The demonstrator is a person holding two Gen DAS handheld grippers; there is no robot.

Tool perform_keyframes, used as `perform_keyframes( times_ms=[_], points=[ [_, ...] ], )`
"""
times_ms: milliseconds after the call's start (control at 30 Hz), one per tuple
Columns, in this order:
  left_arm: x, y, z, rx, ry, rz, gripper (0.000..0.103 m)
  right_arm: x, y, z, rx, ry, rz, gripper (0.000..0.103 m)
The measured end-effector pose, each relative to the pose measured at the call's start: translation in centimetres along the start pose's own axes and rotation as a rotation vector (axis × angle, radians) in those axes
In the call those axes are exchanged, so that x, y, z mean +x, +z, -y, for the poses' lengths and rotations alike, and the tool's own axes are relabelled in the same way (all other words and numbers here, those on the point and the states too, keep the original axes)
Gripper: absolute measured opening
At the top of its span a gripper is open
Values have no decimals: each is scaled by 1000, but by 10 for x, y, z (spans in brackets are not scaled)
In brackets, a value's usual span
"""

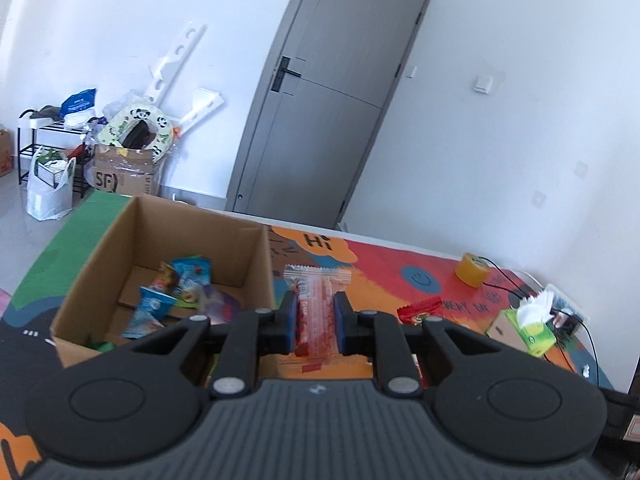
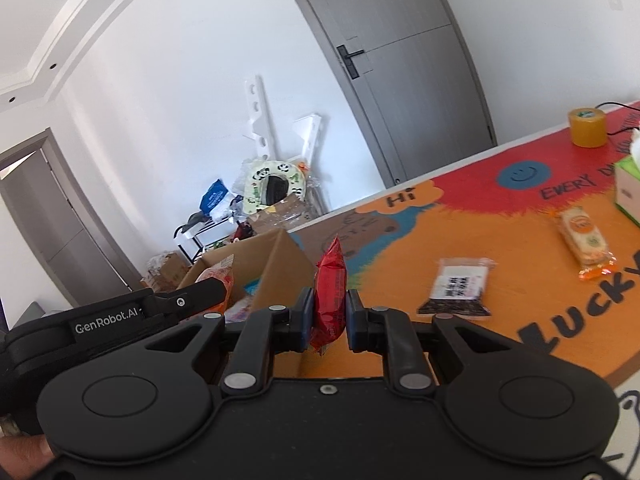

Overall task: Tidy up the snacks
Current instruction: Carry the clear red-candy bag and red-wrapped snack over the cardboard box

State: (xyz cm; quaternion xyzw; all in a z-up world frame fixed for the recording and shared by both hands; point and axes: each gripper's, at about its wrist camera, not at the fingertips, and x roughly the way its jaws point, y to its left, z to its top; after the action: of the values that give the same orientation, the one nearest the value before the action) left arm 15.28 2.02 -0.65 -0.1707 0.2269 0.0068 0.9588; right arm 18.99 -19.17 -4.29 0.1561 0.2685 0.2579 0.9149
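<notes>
Pinching, left gripper: its blue pads clamp a clear-and-red striped snack packet, held upright at the centre of the left wrist view, crimped top edge above the fingers.
Pinching, right gripper: jaws pressed onto a red snack pouch standing on edge at the centre of the right wrist view.
Cardboard box: open-topped, left of centre in the left wrist view, just beyond and left of the held packet – blue, orange and purple snack packs lie loose on its floor.
Table mat: bright orange and red, printed with "Hi" and a blue smiley; the box stands on it.
Loose snacks on the mat: a red packet right of the left gripper; in the right wrist view a clear pack with a dark base and a QR label right of centre, and an orange-edged cracker pack at the far right.
Tape roll: yellow, upright near the mat's far edge.
Tissue box: green, at the right – a white tissue sticks up from it.
Other gripper's body: black, marked "GenRobot.AI", at the left of the right wrist view, in front of the box.
</notes>
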Motion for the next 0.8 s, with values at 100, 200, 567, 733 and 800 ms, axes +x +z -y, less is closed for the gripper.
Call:
perform_keyframes(
  times_ms=[100,200,567,733,800],
  points=[
    [0,3,-11,-11,10,2,18,9,0,-8,-1,8,-9,18],
    [2,3,-22,-21,25,-3,18,17,-1,-17,-11,17,-18,18],
    [5,9,-63,-77,83,-2,18,44,-1,-49,-47,53,-53,18],
    [8,15,-77,-92,101,2,18,56,0,-61,-65,65,-62,18],
    [11,18,-85,-97,109,2,18,63,1,-65,-74,69,-67,18]
  ],
)
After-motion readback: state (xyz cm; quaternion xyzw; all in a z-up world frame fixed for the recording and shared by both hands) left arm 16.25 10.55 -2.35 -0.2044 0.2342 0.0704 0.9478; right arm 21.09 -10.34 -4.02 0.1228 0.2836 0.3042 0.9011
